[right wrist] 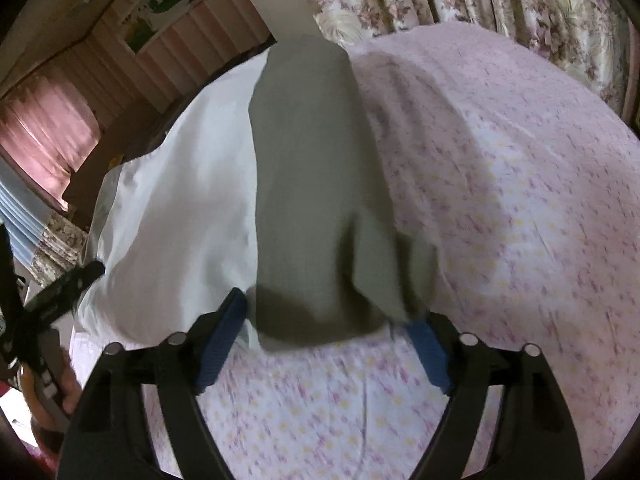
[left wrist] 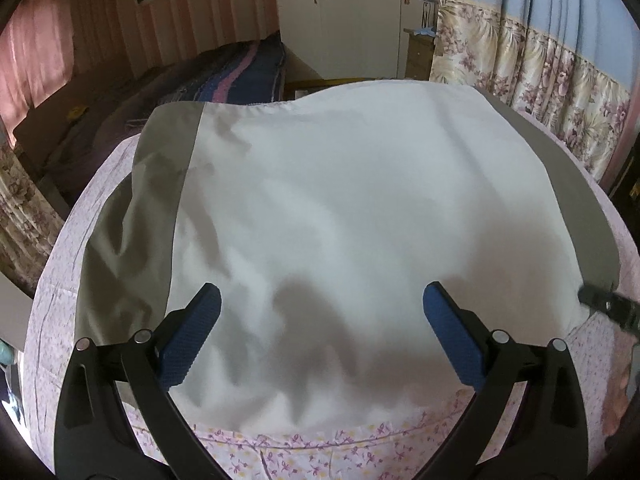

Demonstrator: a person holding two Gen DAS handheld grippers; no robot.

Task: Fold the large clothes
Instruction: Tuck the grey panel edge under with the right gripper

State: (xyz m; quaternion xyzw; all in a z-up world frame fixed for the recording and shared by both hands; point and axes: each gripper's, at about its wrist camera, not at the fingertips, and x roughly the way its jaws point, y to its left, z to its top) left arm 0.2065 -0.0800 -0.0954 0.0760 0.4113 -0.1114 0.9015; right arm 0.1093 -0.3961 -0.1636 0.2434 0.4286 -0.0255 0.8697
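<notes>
Both angled down: left gripper wide open above garment; right gripper open, empty.

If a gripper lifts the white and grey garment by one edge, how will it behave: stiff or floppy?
Probably floppy: the garment lies in soft wrinkles on the floral bedspread, and its grey panel already folds over itself. It looks thin, so likely light for its size. Pushed, it would probably bunch up rather than slide as one piece.
</notes>
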